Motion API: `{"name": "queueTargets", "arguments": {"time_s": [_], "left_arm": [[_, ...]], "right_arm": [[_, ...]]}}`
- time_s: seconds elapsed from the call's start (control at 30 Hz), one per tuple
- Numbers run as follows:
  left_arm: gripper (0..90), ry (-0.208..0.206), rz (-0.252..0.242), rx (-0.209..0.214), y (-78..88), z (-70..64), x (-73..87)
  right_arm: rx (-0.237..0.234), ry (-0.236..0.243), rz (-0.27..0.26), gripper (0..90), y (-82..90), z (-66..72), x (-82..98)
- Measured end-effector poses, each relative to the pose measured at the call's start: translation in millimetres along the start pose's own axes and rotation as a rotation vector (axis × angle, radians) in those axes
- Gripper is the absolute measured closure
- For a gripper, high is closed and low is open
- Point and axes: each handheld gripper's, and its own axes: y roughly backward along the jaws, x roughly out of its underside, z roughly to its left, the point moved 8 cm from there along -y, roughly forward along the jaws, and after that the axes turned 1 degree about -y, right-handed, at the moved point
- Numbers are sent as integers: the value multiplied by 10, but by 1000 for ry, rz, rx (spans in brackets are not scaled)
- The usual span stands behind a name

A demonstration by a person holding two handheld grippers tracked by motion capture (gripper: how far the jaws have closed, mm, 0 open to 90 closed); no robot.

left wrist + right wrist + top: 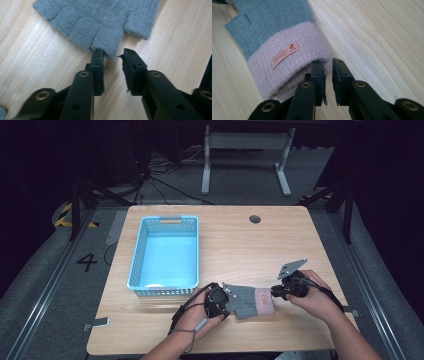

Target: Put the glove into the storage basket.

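A grey knitted fingerless glove [246,300] with a pink cuff [294,72] lies flat on the wooden table [250,245] near its front edge. My left gripper [226,303] sits at the glove's finger end. Its jaws stand apart, and one glove finger [106,42] ends right at the left jaw's tip, with bare wood in the gap [112,56]. My right gripper [275,293] is at the cuff end, jaws slightly apart [327,63]. The cuff's edge lies against the outer side of its left jaw, and nothing is pinched. A small orange label [285,54] is sewn on the cuff.
A light blue plastic basket [136,265] stands on the left half of the table, close behind my left hand. A round cable hole [255,219] sits near the far edge. Bare wood stretches across the table's middle and right.
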Motion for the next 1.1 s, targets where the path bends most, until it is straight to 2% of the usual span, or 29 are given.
{"name": "queueTargets", "arguments": {"time_s": [0.17,0.4,0.57,0.7,0.77,0.9,0.97,1.0,1.1], "left_arm": [[615,5,-29,-5,62,1,-20],[535,-1,-58,4,149,-14,-105],[511,-10,-95,15,225,-34,-234],[477,-16,-108,5,263,-31,-326],[457,-21,-108,5,263,-32,-363],[408,-31,-119,-4,230,-21,-451],[383,-56,-157,-16,180,-3,-516],[358,-59,-149,-16,154,1,-537],[364,-52,-156,-1,85,27,-605]], "right_arm": [[28,3,-13,759,75,-52,8],[43,-34,-46,700,191,-123,21],[42,-105,-72,604,227,-190,60],[50,-158,-87,543,241,-256,89],[58,-185,-95,519,244,-292,102],[71,-205,-104,515,267,-344,123],[73,-206,-108,515,272,-349,123],[71,-207,-108,516,274,-352,123],[69,-201,-111,516,276,-362,120]]}}
